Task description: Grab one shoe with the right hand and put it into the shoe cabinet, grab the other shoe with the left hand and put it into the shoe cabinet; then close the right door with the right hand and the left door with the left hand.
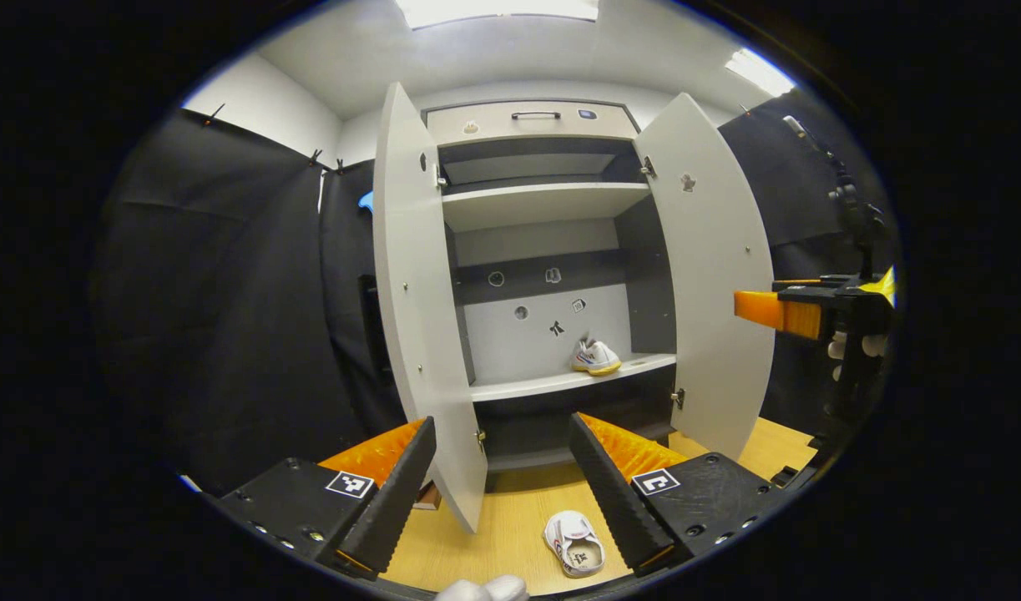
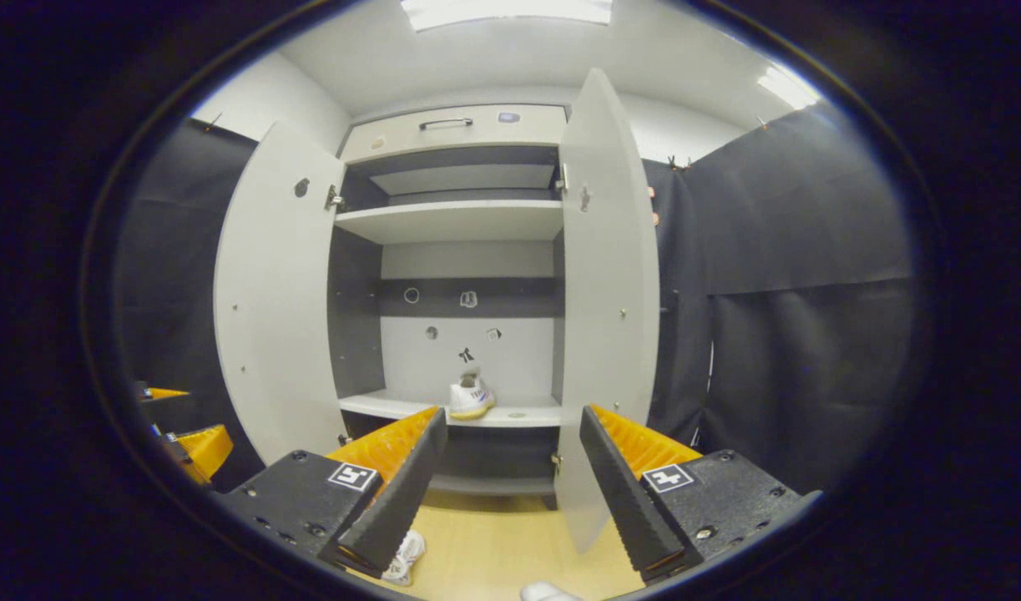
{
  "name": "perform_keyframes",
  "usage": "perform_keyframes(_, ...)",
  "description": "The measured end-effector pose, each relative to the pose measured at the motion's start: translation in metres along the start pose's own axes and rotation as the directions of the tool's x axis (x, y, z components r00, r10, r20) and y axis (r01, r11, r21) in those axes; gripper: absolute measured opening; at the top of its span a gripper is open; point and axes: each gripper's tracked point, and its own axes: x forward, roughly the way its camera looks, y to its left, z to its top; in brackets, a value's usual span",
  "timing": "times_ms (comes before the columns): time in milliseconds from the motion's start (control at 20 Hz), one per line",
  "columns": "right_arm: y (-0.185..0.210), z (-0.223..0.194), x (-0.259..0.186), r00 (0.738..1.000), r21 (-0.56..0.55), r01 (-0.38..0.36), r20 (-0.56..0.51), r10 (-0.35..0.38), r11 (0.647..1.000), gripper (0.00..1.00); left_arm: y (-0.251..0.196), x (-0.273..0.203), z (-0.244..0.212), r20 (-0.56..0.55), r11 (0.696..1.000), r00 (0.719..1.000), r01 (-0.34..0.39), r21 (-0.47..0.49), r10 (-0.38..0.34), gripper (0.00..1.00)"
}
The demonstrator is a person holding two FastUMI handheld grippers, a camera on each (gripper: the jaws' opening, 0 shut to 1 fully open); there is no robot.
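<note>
From here I see the tall grey shoe cabinet (image 1: 552, 209) with both doors swung wide: the left door (image 1: 414, 309) and the right door (image 1: 710, 275) stand open in the left gripper view. One small white sneaker with a yellow sole (image 1: 595, 357) sits on the lower white shelf (image 1: 560, 384) inside, toward the right side; in the right gripper view it (image 2: 470, 399) stands near the shelf's middle. The other white sneaker (image 1: 575, 544) lies on the pale wooden floor (image 1: 493, 526) in front of the cabinet, just beside the right finger of my left gripper (image 1: 503, 492). That gripper hangs above the floor with its black-and-orange fingers spread apart, holding nothing. My right gripper (image 2: 506, 492) is likewise released and empty, facing the cabinet with the right door's edge (image 2: 602, 317) straight ahead. A white shape at its left finger's tip is probably the floor sneaker (image 2: 406, 555), though it is largely hidden.
</note>
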Motion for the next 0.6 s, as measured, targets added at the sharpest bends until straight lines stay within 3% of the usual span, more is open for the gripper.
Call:
perform_keyframes(300, -0.021, -0.009, -0.013, 0.999, -0.023, 0.016, -0.047, -0.017, 1.000, 1.00, -0.033, 0.017, -0.098, -0.121, 0.997, 0.991, 0.060, -0.042, -0.064, 0.96)
perform_keyframes(550, -0.028, -0.022, -0.021, 0.995, -0.085, 0.016, -0.097, -0.024, 0.996, 1.00, -0.054, 0.009, -0.210, -0.315, 0.996, 0.945, 0.084, -0.041, -0.092, 1.00)
perform_keyframes(600, -0.031, -0.026, -0.021, 0.993, -0.085, 0.022, -0.111, -0.032, 0.996, 1.00, -0.058, 0.009, -0.234, -0.359, 0.995, 0.928, 0.090, -0.035, -0.097, 0.97)
